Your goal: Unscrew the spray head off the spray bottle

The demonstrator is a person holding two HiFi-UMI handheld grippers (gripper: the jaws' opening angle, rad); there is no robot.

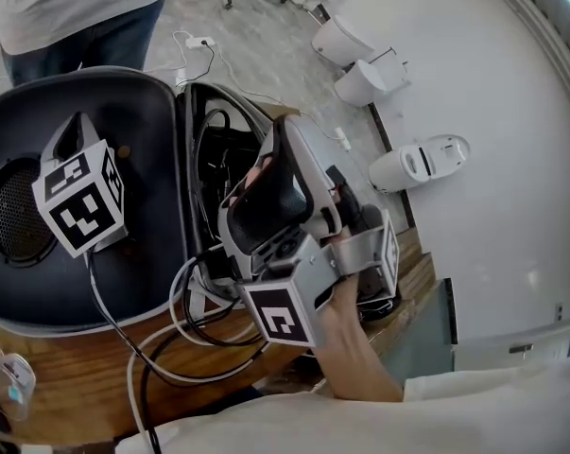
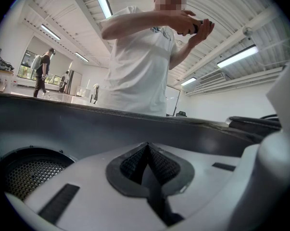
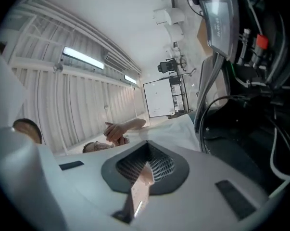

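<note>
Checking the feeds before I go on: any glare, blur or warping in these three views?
Head view: evenly lit and sharp, though the open black case swallows detail. Left gripper view: heavy fisheye, dark corners, strip lights blown out. Right gripper view: tilted, same warping, ceiling light glaring, cables in shadow.

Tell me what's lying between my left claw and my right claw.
In the head view, the hinge ridge of the open dark case and the black cables packed beside it lie between the left claw and the right claw.
</note>
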